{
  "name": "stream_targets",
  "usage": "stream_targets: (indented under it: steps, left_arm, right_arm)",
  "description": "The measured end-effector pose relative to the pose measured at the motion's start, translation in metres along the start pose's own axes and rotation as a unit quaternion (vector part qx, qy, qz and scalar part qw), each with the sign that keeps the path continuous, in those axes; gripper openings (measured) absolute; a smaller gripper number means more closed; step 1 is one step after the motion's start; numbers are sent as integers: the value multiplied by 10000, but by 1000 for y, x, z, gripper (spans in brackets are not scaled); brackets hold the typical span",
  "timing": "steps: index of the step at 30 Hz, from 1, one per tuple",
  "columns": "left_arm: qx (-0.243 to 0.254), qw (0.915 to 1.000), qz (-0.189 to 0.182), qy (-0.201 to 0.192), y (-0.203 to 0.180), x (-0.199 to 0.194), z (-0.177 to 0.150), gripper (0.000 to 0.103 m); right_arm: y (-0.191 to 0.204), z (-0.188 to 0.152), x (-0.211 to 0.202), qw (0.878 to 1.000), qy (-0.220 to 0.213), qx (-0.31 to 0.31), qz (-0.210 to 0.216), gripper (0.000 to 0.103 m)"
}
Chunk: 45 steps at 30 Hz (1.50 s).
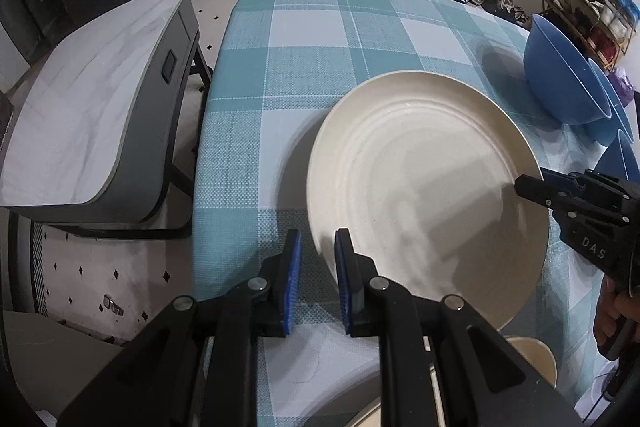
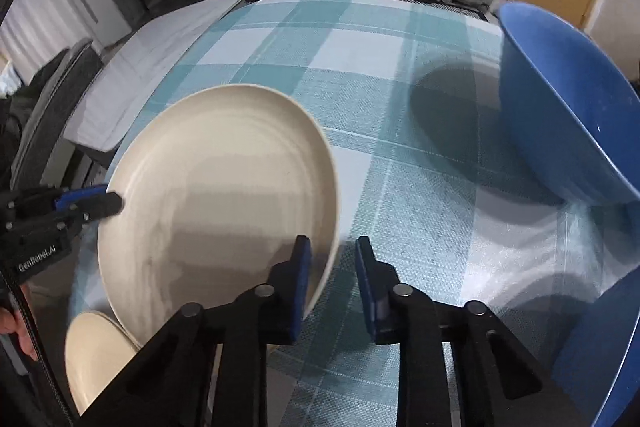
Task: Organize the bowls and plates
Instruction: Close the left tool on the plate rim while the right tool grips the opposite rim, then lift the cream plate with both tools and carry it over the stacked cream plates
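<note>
Nearest the person, a small dish (image 2: 96, 351) is sitting at the tabletop (image 1: 304, 39) edge, and the plate (image 1: 420, 179) is hanging partly over it, apparently raised a little, with a shadow showing under its left side. The left gripper (image 1: 318, 233) is pinching the plate's near-left rim, jaws almost fully closed on the lip. The right gripper (image 2: 332, 239) is sitting on the opposite rim, jaws narrowed to a slim gap with the lip between them; it is seemingly gripping too, though pad contact is hard to confirm.

The step in hand is looking like a two-handed carry of the plate. Doing it well is calling for both grips seated fully past the lip before any lift. The two hands should be rising together so that the plate is staying flat rather than twisting between them. It should be clearing the small dish below without scraping.

Further off on the right, the blue bowls (image 1: 560, 83) are leaning nested on their sides, so the right hand is needing to keep away from them. Beyond, the tabletop is offering open room to set the plate down
</note>
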<state>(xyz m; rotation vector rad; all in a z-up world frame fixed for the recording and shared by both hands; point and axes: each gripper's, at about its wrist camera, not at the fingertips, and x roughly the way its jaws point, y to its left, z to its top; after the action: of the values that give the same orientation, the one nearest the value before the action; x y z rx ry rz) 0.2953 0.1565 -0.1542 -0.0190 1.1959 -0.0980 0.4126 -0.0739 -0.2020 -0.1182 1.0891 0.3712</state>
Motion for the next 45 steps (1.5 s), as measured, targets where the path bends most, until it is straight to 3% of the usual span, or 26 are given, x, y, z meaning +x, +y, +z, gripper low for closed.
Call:
stream_targets:
  steps: [11,14,23,28,45]
  left_arm:
    - [74,9999,114,-12,-3,0,-2,15]
    - [-72,9997,13,-240,0,-8,-4,15]
    - [-69,10000,25,-60,-2,0,-4,15]
    - [-150,9996,-245,-25,-1,-1,-8,15]
    - [-44,10000,-70,30,-5,4,-5,15]
  right_arm:
    - [1,0,0,9999,13,-23,139,13]
    - [3,-1,-4,9999,-32,-90,49,12]
    - [0,-2,-6,9999,-19,-48,93,10]
    - [3,-2,-8,9999,-85,-136,-32,10]
    - [0,-2,-7,9999,-69,-132,-33,10]
